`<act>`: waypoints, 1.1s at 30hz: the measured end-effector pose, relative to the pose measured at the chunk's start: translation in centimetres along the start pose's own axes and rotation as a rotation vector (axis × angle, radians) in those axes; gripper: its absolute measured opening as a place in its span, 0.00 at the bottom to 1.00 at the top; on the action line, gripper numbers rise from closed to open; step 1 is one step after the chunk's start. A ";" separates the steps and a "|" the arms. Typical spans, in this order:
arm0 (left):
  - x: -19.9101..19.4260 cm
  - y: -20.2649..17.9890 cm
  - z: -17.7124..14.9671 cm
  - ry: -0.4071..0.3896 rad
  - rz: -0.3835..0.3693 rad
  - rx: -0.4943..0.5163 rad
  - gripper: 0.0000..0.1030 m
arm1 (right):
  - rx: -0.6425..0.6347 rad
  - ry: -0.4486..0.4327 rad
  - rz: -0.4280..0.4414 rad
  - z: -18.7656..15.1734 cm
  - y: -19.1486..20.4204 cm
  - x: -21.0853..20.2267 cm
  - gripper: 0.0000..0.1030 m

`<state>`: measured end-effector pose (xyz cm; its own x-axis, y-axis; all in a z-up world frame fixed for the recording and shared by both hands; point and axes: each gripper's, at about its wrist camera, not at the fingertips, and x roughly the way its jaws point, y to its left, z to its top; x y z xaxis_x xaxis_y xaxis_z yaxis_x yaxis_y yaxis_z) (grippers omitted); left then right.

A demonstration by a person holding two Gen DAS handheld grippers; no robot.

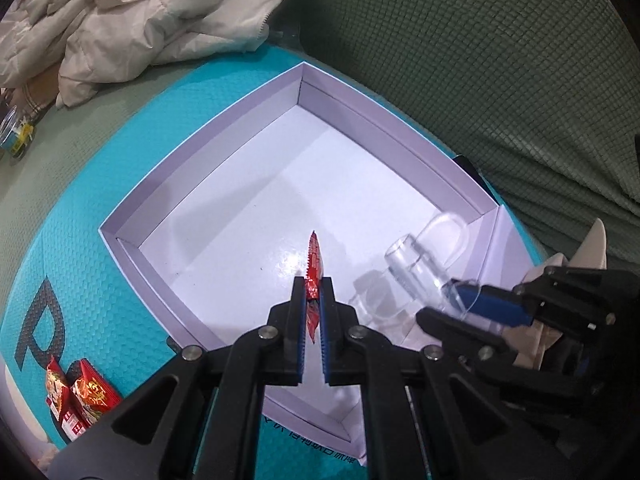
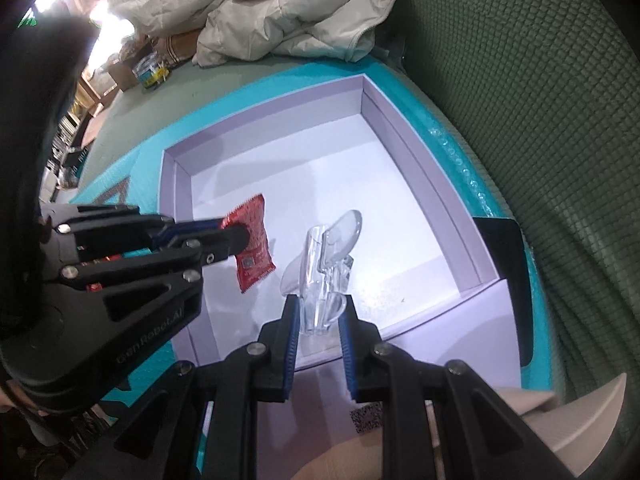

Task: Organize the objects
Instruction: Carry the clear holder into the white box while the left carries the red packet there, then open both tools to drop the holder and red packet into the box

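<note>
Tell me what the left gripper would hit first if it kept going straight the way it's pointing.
Most likely the white floor of the open box. The left gripper, shut on a red packet, points steeply down into it, and nothing else shows below the packet. The packet's tip would probably touch first, though depth is hard to judge.

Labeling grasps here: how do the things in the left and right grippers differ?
The left gripper pinches a red packet: flat, opaque, printed foil. The right gripper grips a clear plastic cup: rigid, see-through, with a handle. The packet hangs edge-on between nearly closed jaws; the cup keeps the jaws wider apart. Both are held above the open white box, and neither appears to rest on its floor.
</note>
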<state>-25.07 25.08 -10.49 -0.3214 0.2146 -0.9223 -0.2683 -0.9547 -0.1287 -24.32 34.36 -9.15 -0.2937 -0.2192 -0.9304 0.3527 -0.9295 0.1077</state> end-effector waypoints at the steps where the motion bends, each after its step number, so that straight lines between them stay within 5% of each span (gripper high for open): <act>1: 0.0 0.0 0.0 0.000 0.004 0.003 0.06 | 0.000 0.005 0.003 0.0 0.1 0.2 0.18; 18: -2.1 1.7 -0.7 -0.036 0.124 -0.069 0.06 | -0.011 -0.011 -0.030 0.8 1.0 -0.4 0.20; 33: -6.0 4.5 -2.7 -0.048 0.186 -0.137 0.10 | -0.069 -0.082 -0.014 1.2 4.3 -3.3 0.44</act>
<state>-21.94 18.94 -6.54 -0.3977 0.0389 -0.9167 -0.0752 -0.9971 -0.0097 -22.87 30.71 -5.23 -0.3699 -0.2330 -0.8994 0.4078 -0.9105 0.0681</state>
